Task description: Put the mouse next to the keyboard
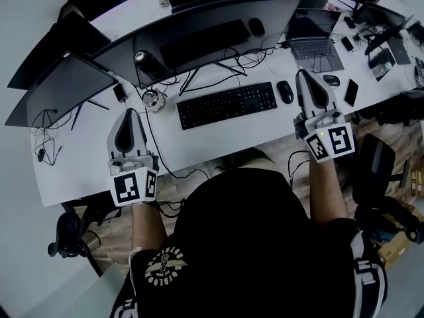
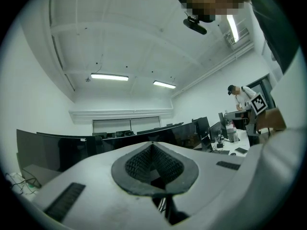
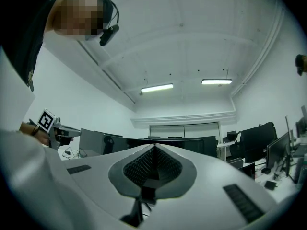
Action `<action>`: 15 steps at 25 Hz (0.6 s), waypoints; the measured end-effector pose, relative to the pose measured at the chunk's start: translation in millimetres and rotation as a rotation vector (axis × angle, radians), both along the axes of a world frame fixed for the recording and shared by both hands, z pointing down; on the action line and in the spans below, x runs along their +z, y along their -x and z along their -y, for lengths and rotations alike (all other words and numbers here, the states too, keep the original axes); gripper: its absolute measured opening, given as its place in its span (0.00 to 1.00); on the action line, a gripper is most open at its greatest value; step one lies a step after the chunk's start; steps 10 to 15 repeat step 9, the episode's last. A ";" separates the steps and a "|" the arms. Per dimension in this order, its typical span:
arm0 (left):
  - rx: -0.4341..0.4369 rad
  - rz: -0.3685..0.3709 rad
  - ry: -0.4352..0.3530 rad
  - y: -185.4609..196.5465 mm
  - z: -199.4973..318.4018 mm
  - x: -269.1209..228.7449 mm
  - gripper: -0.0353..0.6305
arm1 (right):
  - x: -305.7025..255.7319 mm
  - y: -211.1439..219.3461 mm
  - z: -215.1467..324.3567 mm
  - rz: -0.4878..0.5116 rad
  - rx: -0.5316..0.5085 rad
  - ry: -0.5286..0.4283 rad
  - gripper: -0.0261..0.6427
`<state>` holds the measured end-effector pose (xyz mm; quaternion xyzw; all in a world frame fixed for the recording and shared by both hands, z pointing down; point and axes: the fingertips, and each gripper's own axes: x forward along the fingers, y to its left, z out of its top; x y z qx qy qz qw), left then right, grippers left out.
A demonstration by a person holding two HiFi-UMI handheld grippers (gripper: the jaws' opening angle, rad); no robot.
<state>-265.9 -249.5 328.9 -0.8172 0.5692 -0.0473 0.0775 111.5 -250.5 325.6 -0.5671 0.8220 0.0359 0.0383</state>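
Okay, fingers first: the right gripper [image 3: 154, 148] had its pads pressed together with nothing between them. The left gripper [image 2: 152, 146] was likewise closed and empty. Both pointed out level over the near edge of the desk [image 1: 218, 141], the left at centre left of the head view, the right at centre right.

The mouse [image 1: 285, 91] lay just beside the right end of the keyboard [image 1: 227, 105], near centre frame and clear of both grippers. A second mouse [image 1: 331, 80] sat further right, near the right gripper's tips.

Judgement: the placing step looked finished, with the mouse already next to the keyboard. The next move probably called only for keeping both grippers off the desk items. Any nudge to the mouse would need the right jaws opened first.
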 end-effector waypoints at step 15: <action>-0.007 -0.022 0.025 26.6 -15.4 13.8 0.06 | 4.0 22.7 -11.3 0.013 0.001 0.019 0.04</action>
